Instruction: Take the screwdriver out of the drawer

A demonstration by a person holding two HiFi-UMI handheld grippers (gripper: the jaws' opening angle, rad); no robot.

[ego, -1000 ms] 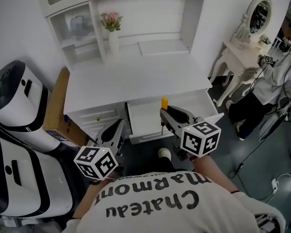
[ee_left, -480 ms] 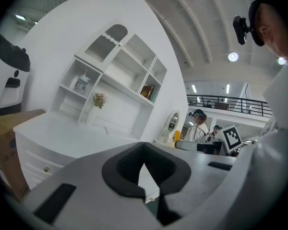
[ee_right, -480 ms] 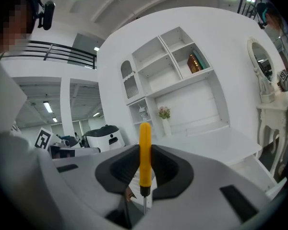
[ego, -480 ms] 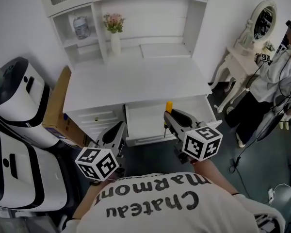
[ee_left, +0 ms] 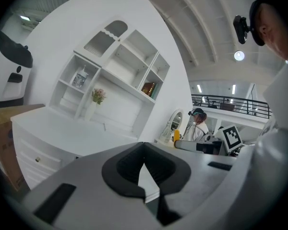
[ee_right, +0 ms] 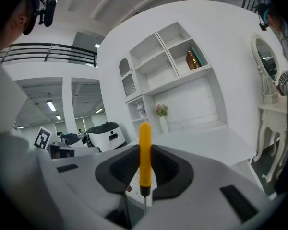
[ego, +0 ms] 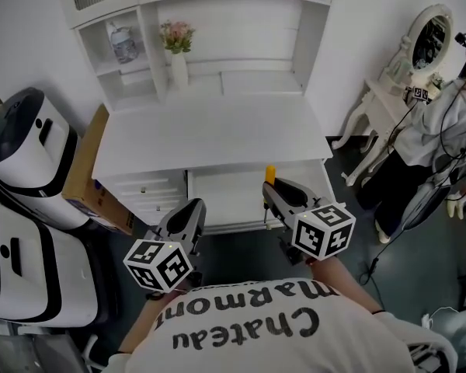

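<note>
The right gripper (ego: 270, 197) is squeezed tight on the screwdriver (ee_right: 144, 153). The screwdriver stands straight up, with its yellow handle on top and its thin metal end pointing down. It is up out of the open drawer (ego: 217, 197), over the drawer's right side. The left gripper (ego: 190, 213) waits by the drawer's front left corner, with its jaws together and nothing in them.

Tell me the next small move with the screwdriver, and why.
Probably carry it forward and set it down on the desk top. The right gripper is shut on the screwdriver, holding it upright by its yellow handle above the open drawer, so it looks already out. The white desk top just beyond has bare space.
</note>
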